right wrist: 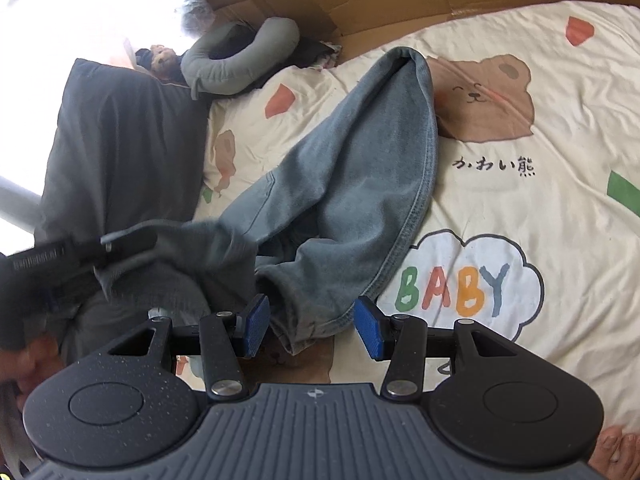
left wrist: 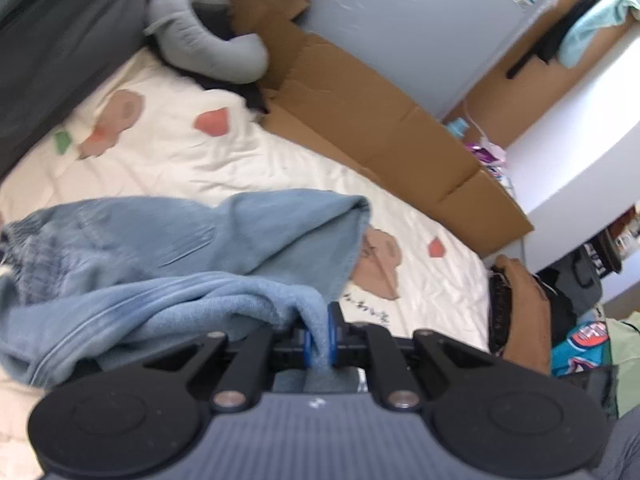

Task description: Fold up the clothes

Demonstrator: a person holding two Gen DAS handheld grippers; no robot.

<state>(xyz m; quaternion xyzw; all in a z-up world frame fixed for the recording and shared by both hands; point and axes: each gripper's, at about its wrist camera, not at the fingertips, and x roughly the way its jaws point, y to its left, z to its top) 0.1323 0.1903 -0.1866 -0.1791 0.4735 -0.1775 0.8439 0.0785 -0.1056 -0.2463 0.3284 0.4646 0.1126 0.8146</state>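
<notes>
Left wrist view: my left gripper (left wrist: 319, 338) pinches a thin fold of the blue jeans (left wrist: 192, 248) above the bedspread (left wrist: 180, 152). Risk: fabric slips free.

Right wrist view: my right gripper (right wrist: 308, 326) stands parted, a hem lying unclamped between the pads (right wrist: 254, 326). Risk: closing bunches several layers.

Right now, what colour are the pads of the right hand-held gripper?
Blue pads on black fingers; the right wrist view shows them best.
</notes>
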